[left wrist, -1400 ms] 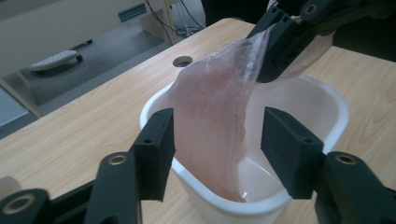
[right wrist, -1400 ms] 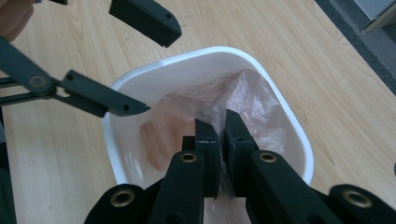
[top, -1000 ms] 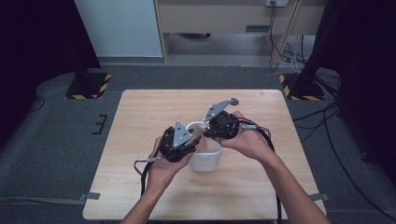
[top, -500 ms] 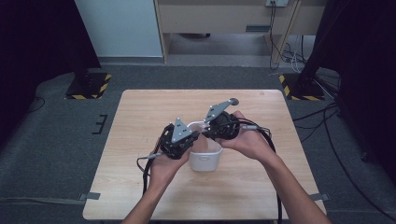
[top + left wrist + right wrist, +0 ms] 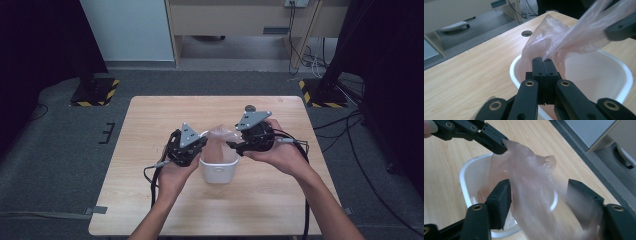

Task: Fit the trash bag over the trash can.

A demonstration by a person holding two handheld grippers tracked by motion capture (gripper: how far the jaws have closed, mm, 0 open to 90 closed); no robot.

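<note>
A thin, translucent plastic bag [image 5: 220, 142] with a faint pinkish tint rises from a small white bin [image 5: 218, 170] at the centre of the high view, on a pale wooden table [image 5: 150, 115]. The film is crinkled and soft, gathered into folds that catch the light; its lower part sinks inside the bin while its upper edge is pulled up and sideways.

In the left gripper view the left gripper [image 5: 543, 61] sits at lower centre, its two matte black jaws pressed together on a pinch of the bag's film [image 5: 564, 37] just above the bin's near rim [image 5: 516, 75]. From there the film stretches to the upper right of the frame, towards the other black tool [image 5: 621, 26].

In the right gripper view the right gripper [image 5: 539, 195] has its blocky black jaws standing apart across the lower half of the frame, with a loose sheet of the bag [image 5: 529, 185] hanging between them and blurred at the lower right. The left gripper [image 5: 496, 143] enters from the upper left, clamped on the bag's top corner.

The bin is smooth, glossy plastic, a rounded rectangle with a thick rolled rim [image 5: 465, 185]. The tabletop shows fine light grain and a round cable hole [image 5: 526, 33] near its far edge.
</note>
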